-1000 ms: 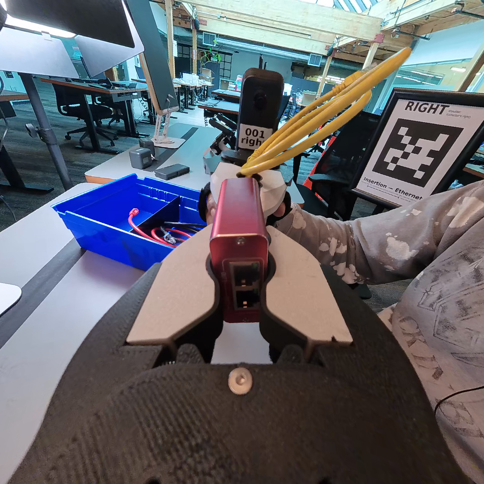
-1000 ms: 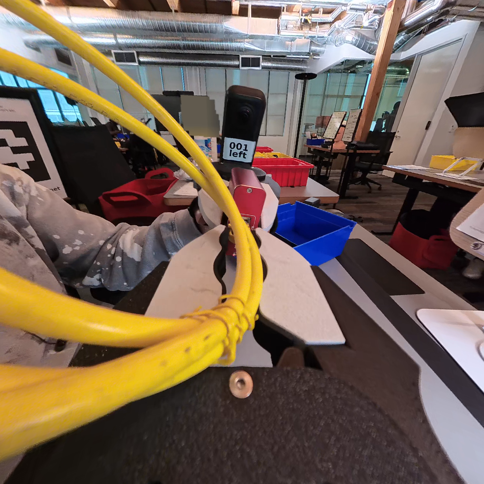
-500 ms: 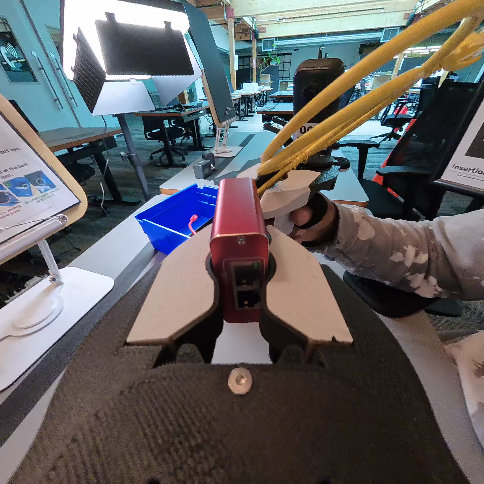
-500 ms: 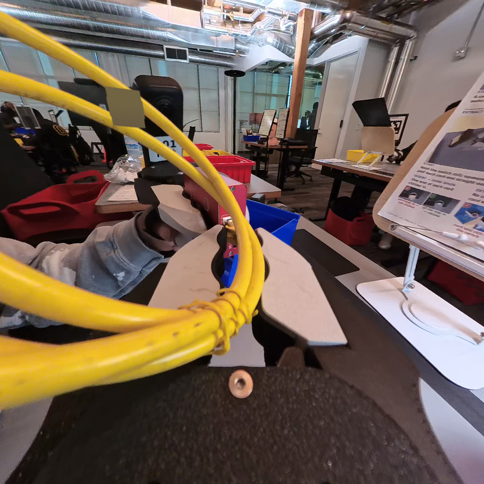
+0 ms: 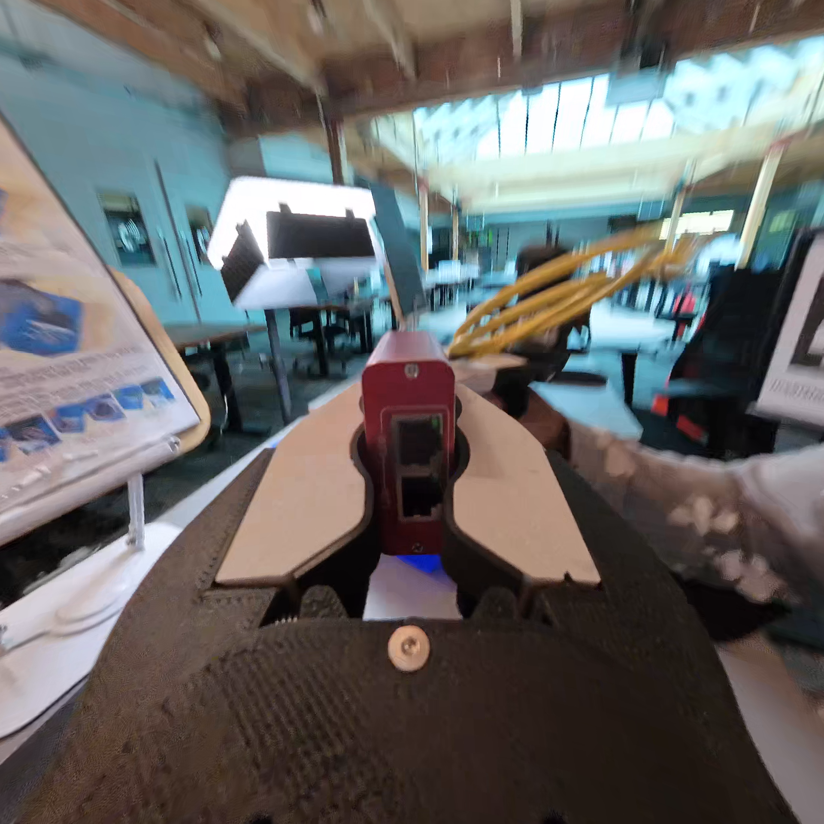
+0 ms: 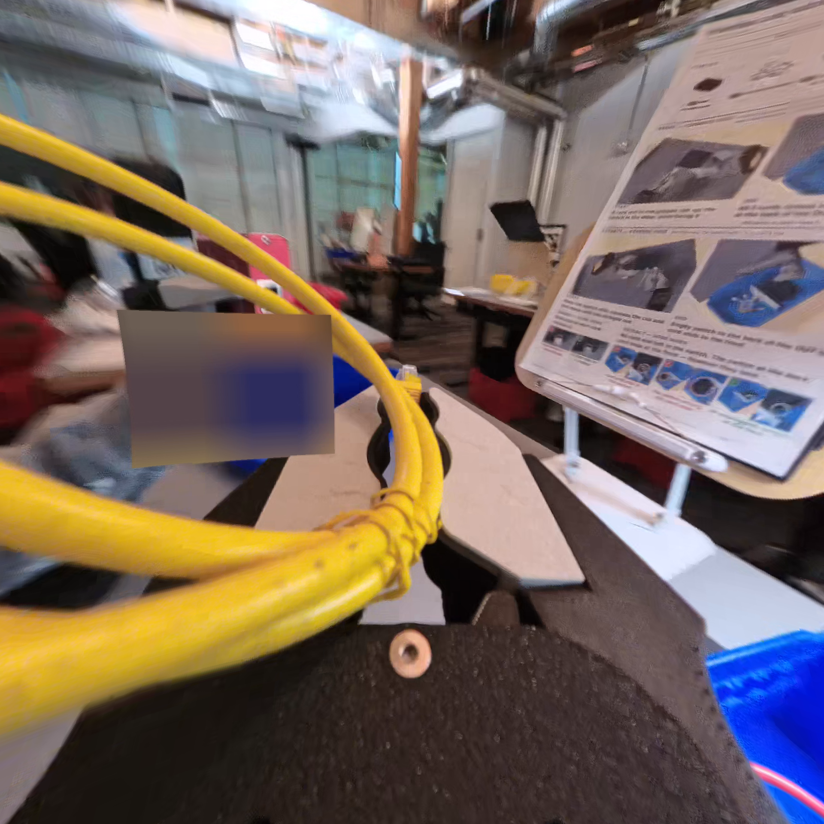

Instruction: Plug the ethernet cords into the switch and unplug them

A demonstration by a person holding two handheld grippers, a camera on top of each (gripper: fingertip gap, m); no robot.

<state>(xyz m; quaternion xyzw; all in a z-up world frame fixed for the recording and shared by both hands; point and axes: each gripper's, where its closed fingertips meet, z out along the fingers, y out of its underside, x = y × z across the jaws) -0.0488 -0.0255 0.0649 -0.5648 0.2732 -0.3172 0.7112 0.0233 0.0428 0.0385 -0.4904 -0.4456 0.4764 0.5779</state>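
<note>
My left gripper (image 5: pixel 408 428) is shut on the red switch (image 5: pixel 408 468) and holds it upright in the air. Its two ports face the camera and are empty. My right gripper (image 6: pixel 406 401) is shut on a coiled yellow ethernet cord (image 6: pixel 223 557). The cord's plug (image 6: pixel 409 378) sticks out past the fingertips, free in the air. In the right wrist view the switch (image 6: pixel 267 263) is blurred, far off to the upper left of the plug. In the left wrist view the cord (image 5: pixel 557 298) and right gripper (image 5: pixel 490 370) are behind the switch to the right, blurred.
An instruction board on a white stand is close by (image 5: pixel 67 356) (image 6: pixel 713 267). A blue bin (image 6: pixel 771 713) with a red cable is at the lower right. A person's grey sleeve (image 5: pixel 669 504) reaches across. A framed marker sign (image 5: pixel 798 348) stands at the right.
The cord's plug was at the switch's far end and is now clear of it. The two grippers have moved apart. Both views have swung toward the instruction board and are blurred.
</note>
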